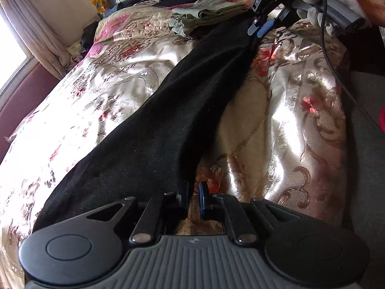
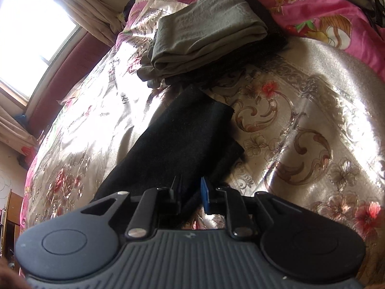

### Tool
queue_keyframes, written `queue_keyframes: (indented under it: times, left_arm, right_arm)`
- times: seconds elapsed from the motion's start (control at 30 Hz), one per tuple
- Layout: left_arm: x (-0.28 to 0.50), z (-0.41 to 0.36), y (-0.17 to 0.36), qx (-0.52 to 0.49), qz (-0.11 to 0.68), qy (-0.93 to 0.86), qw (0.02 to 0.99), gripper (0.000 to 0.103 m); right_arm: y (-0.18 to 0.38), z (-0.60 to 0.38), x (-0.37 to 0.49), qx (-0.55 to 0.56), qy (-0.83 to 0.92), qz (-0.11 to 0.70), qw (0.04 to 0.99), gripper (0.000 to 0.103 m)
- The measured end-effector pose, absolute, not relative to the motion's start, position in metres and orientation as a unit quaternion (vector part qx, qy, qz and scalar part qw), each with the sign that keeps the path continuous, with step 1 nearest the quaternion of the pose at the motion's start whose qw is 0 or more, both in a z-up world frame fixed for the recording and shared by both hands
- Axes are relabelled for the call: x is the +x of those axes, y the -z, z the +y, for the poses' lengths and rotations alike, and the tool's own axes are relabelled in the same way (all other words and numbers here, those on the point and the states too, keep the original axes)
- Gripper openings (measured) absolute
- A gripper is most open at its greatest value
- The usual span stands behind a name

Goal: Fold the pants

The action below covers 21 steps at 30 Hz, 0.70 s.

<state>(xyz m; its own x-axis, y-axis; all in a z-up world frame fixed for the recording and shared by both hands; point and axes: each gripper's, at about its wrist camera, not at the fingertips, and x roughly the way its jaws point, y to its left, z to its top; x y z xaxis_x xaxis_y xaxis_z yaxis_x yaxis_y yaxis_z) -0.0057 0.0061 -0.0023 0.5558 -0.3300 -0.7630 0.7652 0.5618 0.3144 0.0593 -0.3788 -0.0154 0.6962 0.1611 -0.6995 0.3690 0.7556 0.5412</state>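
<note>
I see the black pants (image 1: pixel 154 130) stretched long across the floral satin bedspread (image 1: pixel 79 89); my left gripper (image 1: pixel 193 193) sits at the near edge, fingers slightly apart, cloth beside the left finger; whether it pinches I cannot tell; my right gripper (image 2: pixel 191 190) grips the far leg end; folded olive-grey clothes (image 2: pixel 204 26) lie beyond.

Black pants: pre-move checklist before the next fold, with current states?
1. Left gripper on the black pants: cannot tell; the cloth edge lies at its fingers, narrow gap.
2. Right gripper on the pants: cannot tell; cloth lies between its fingers.
3. Pants stretched out long on the bedspread: ok.
4. Leg ends aligned: not ok, lower layer offset.
5. Folded grey garment clear of the pants: cannot tell.
</note>
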Motion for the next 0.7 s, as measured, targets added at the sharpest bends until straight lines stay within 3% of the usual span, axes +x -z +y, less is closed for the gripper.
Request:
queue_keyframes:
  times: [0.1, 0.3, 0.5, 0.7]
  left_arm:
    - [-0.011, 0.004, -0.008, 0.317, 0.316, 0.337, 0.828, 0.024]
    - [0.011, -0.011, -0.017, 0.254, 0.27, 0.293, 0.881, 0.034]
    - [0.05, -0.032, 0.025, 0.25, 0.34, 0.278, 0.863, 0.031]
    - [0.042, -0.028, 0.026, 0.237, 0.347, 0.29, 0.86, 0.029]
  right_arm:
    - [0.013, -0.369, 0.059, 0.339, 0.049, 0.39, 0.855, 0.035]
    - [0.015, -0.326, 0.078, 0.199, 0.072, 0.42, 0.883, 0.035]
    - [0.017, -0.305, 0.086, 0.126, 0.1, 0.433, 0.887, 0.036]
    - [0.011, -0.294, 0.084, 0.106, 0.094, 0.434, 0.89, 0.036]
